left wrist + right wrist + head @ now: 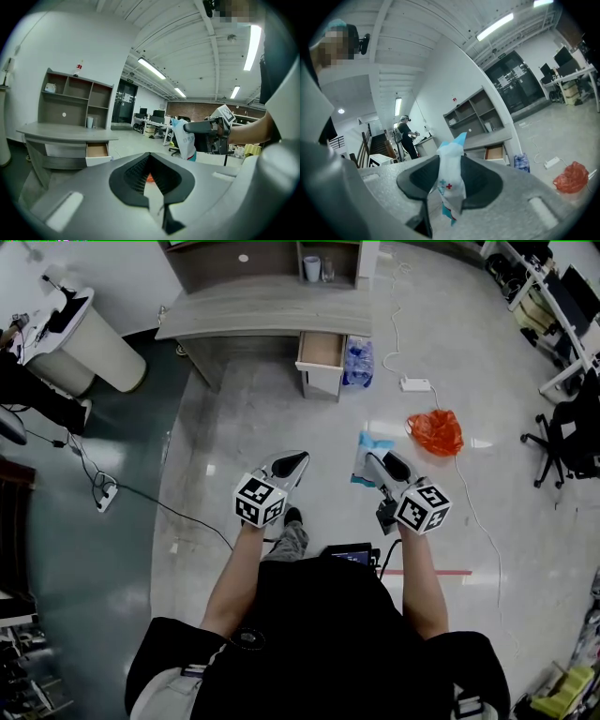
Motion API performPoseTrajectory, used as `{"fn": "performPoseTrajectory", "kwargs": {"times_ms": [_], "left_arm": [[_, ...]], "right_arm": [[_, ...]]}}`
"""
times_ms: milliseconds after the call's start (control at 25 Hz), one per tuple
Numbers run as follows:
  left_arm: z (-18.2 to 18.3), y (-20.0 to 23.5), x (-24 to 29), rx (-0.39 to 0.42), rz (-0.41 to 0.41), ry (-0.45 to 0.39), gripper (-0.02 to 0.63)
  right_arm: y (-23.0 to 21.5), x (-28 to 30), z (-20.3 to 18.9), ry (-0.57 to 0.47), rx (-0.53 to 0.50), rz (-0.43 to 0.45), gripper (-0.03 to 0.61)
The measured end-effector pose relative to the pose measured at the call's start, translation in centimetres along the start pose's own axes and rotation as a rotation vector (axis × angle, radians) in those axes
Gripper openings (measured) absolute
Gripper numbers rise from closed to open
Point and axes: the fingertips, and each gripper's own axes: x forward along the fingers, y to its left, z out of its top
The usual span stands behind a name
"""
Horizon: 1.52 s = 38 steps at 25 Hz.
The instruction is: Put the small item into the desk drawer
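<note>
Right gripper view: right gripper [451,161], centre frame, jaws wide, pinching white-and-blue packet [452,187] across its middle. Packet likely light, soft, crinkly, slippery; mid-body hold suits. Left gripper [152,180]: slightly parted, empty. Desk drawer [321,351]: open, upper centre of head view.

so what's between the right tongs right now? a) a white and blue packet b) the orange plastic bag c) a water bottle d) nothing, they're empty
a: the right gripper view shows the right tongs pinching a white and blue packet, while the orange bag lies on the floor.
</note>
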Motion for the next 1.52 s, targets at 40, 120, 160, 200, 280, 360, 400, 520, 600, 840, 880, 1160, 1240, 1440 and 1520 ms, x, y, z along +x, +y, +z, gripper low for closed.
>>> {"fn": "performPoseTrajectory", "kwargs": {"times_ms": [40, 120, 160, 200, 280, 360, 400, 520, 600, 840, 880, 1160, 1240, 1440, 1520], "left_arm": [[0.0, 0.5, 0.2, -0.001, -0.007, 0.004, 0.000], [0.2, 1.7, 0.6, -0.002, -0.020, 0.009, 0.000], [0.4, 2.3, 0.8, -0.002, -0.025, 0.011, 0.000], [0.5, 2.9, 1.0, -0.002, -0.031, 0.013, 0.000], [0.7, 4.0, 1.4, -0.004, -0.041, 0.016, 0.000], [0.9, 5.2, 1.8, -0.006, -0.050, 0.018, 0.000], [1.0, 5.9, 1.9, -0.007, -0.055, 0.019, 0.000], [1.4, 7.9, 2.4, -0.006, -0.067, 0.019, 0.000], [1.8, 9.2, 2.6, -0.004, -0.077, 0.019, 0.000], [2.8, 13.0, 2.8, 0.000, -0.102, 0.016, 0.000], [2.9, 13.5, 2.9, 0.000, -0.107, 0.016, 0.000], [2.9, 15.9, 3.0, -0.001, -0.144, 0.026, 0.000], [2.8, 16.0, 3.0, -0.004, -0.149, 0.030, 0.000], [2.5, 15.8, 3.6, -0.011, -0.165, 0.042, 0.000], [2.4, 16.0, 3.9, -0.014, -0.165, 0.045, 0.000]], "right_arm": [[-0.1, 0.6, 0.1, 0.001, 0.000, -0.003, 0.146], [-0.1, 1.9, 0.3, 0.004, 0.001, -0.006, 0.146], [-0.1, 2.6, 0.3, 0.005, 0.002, -0.008, 0.146], [-0.2, 3.2, 0.4, 0.008, 0.003, -0.010, 0.146], [-0.4, 4.4, 0.5, 0.011, 0.006, -0.017, 0.146], [-0.6, 5.6, 0.6, 0.012, 0.008, -0.022, 0.146], [-0.7, 6.3, 0.7, 0.012, 0.009, -0.023, 0.146], [-0.8, 8.3, 1.0, 0.012, 0.006, -0.028, 0.146], [-0.8, 9.7, 1.3, 0.011, 0.005, -0.035, 0.146], [-0.5, 13.3, 2.0, 0.003, 0.001, -0.060, 0.146], [-0.4, 13.8, 2.1, 0.001, 0.001, -0.065, 0.146], [-0.3, 16.1, 1.9, -0.009, 0.012, -0.099, 0.146], [-0.2, 16.1, 1.7, -0.008, 0.017, -0.104, 0.146], [-0.7, 16.1, 1.6, -0.004, 0.025, -0.118, 0.146], [-1.1, 16.3, 1.6, -0.001, 0.027, -0.121, 0.146]]}}
